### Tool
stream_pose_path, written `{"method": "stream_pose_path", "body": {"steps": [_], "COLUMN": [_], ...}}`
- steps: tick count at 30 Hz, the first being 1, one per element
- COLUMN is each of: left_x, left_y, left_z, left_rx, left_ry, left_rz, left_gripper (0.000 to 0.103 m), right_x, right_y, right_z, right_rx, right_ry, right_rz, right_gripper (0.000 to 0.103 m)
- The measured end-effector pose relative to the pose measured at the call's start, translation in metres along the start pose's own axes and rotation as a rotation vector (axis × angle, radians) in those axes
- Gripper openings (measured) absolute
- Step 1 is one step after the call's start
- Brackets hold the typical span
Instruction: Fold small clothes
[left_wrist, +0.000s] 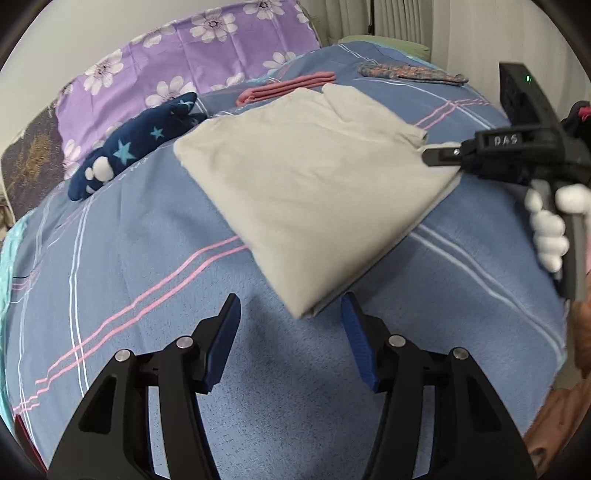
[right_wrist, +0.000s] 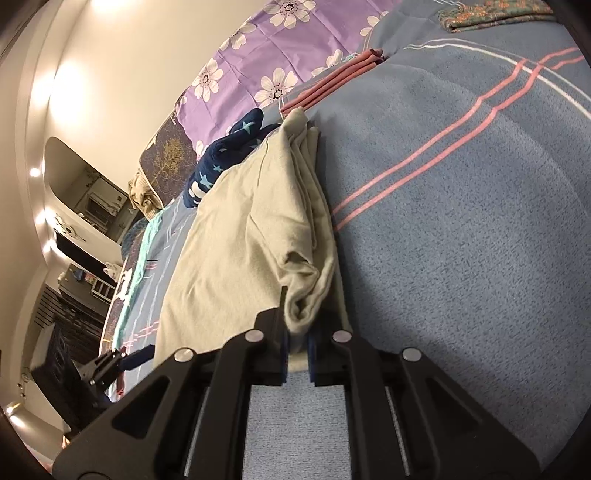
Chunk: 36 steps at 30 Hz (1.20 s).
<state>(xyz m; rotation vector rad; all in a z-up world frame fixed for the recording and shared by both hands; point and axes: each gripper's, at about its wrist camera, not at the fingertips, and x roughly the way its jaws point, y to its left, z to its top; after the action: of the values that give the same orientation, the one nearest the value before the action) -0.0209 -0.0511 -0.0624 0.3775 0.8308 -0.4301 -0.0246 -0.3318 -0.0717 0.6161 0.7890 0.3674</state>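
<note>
- A blue bedspread (left_wrist: 155, 258) with pink and white stripes covers the bed.
- A purple pillow (left_wrist: 177, 59) printed with white flowers lies at the head of the bed.
- Pale curtains (left_wrist: 399, 18) hang beyond the bed.
- A cream wall (right_wrist: 122, 66) carries bright light spots.
- A dark shelf unit (right_wrist: 98, 206) sits in a recess.

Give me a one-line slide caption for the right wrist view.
Right gripper pinches the edge of a folded beige garment on the blue striped bedspread.
</note>
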Motion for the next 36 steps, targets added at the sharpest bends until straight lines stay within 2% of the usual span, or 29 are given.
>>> {"method": "stream_pose_path", "body": {"steps": [3,7,11,18,21,23,26,28,31,36], "left_x": [0.003,-0.001,-0.005,-0.009,-0.001,0.008,0.013,0.009,0.004,-0.005], "left_y": [0.005,0.009,0.008,0.012,0.014,0.017,0.020,0.019,0.012,0.013], "left_z": [0.005,0.010,0.006,0.012,0.011,0.005,-0.007,-0.008,-0.011,-0.024], "left_rx": [-0.024,-0.093,-0.108,-0.150,-0.147,-0.149,-0.174,-0.167,-0.142,-0.111], "left_ry": [-0.035,-0.081,-0.099,-0.136,-0.112,-0.063,-0.032,-0.025,-0.004,0.035], "left_rz": [0.073,0.074,0.069,0.052,0.070,0.081,0.058,0.052,0.035,-0.023], "left_gripper": [0.058,0.057,0.052,0.051,0.051,0.051,0.051,0.048,0.037,0.009], "right_x": [0.000,-0.004,-0.012,-0.013,-0.008,-0.001,0.002,0.001,0.000,-0.007], "right_y": [0.003,0.004,0.011,0.016,0.015,0.010,0.006,0.008,0.008,0.002], "right_z": [0.000,0.001,0.001,0.005,0.004,0.000,-0.003,-0.001,-0.001,-0.003], "right_rx": [-0.005,0.005,-0.014,-0.020,-0.015,0.003,0.004,-0.008,-0.017,0.010], "right_ry": [-0.004,-0.018,-0.041,-0.045,-0.023,0.003,0.009,0.007,0.006,-0.001], "right_rz": [-0.016,-0.019,0.001,-0.001,-0.044,-0.062,-0.063,-0.072,-0.079,-0.084], "right_gripper": [0.007,0.006,0.006,0.006,0.006,0.006,0.006,0.006,0.006,0.008]}}
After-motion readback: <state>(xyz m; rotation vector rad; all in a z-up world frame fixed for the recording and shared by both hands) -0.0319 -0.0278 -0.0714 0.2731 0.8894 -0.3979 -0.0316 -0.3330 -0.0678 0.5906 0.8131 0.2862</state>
